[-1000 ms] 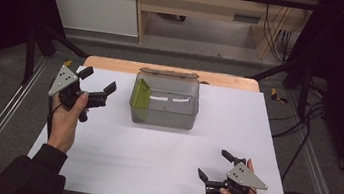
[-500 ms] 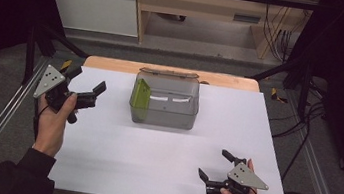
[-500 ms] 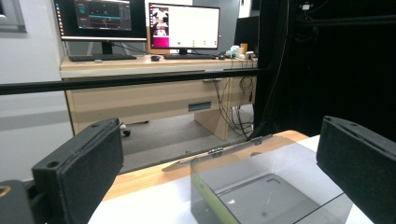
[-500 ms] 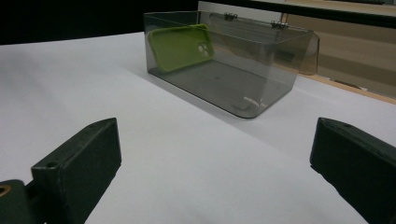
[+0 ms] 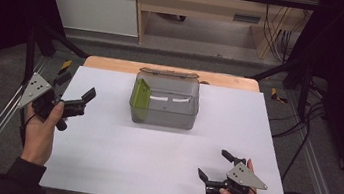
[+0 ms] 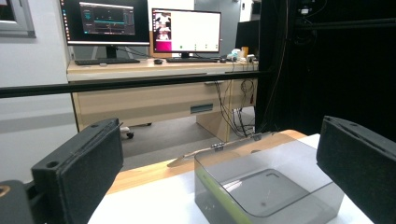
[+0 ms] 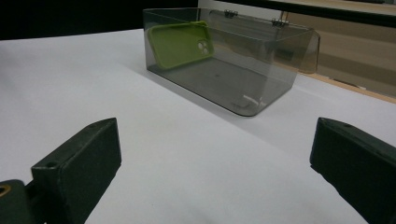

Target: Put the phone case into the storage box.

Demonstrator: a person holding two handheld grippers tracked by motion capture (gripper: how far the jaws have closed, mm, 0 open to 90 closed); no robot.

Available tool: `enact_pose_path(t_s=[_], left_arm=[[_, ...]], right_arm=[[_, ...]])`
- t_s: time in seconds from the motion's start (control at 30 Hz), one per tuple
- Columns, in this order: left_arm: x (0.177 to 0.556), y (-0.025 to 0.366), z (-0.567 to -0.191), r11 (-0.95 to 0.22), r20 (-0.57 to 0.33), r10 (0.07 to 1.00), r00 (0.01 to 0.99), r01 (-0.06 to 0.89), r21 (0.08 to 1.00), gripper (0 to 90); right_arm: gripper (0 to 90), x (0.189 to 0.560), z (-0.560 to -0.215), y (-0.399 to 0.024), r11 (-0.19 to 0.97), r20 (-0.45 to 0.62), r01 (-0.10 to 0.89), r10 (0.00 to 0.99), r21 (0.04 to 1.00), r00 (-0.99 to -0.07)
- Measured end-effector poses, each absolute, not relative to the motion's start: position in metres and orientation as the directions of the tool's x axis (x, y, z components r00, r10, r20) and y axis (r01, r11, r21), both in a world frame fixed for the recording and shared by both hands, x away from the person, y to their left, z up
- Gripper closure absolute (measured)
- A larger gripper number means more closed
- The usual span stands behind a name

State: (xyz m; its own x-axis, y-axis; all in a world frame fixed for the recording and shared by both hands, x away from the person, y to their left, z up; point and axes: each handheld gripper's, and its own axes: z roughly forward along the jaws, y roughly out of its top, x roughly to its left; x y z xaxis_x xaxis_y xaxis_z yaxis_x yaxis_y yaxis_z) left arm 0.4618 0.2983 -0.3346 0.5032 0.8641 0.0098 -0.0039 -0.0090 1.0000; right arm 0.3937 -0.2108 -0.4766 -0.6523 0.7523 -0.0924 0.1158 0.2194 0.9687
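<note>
Green phone case (image 5: pixel 141 95) propped upright inside smoked plastic box (image 5: pixel 162 121), frame centre. Nearer left gripper (image 5: pixel 75 100), mid-left; right gripper (image 5: pixel 213 165) lower right. Both spread wide, empty.

My left black two-jaw gripper (image 5: pixel 75 95) carries a grey three-cornered plate with small dark holes; a black cable loops beneath it. My right black two-jaw gripper (image 5: pixel 214 165) matches. Jaw pads are matte black foam blocks (image 7: pixel 79 163). Dark left sleeve (image 5: pixel 18 180).
</note>
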Motion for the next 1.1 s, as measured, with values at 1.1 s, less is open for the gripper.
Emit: enact_pose_path(t_s=[1.1], left_arm=[[0.414, 0.335, -0.363, 0.007, 0.011, 0.872, 0.489, -0.034, 0.999, 0.0]], right_arm=[[2.4, 0.395, -0.478, -0.210, 0.235, -0.108, 0.115, 0.758, 0.965, -0.643]])
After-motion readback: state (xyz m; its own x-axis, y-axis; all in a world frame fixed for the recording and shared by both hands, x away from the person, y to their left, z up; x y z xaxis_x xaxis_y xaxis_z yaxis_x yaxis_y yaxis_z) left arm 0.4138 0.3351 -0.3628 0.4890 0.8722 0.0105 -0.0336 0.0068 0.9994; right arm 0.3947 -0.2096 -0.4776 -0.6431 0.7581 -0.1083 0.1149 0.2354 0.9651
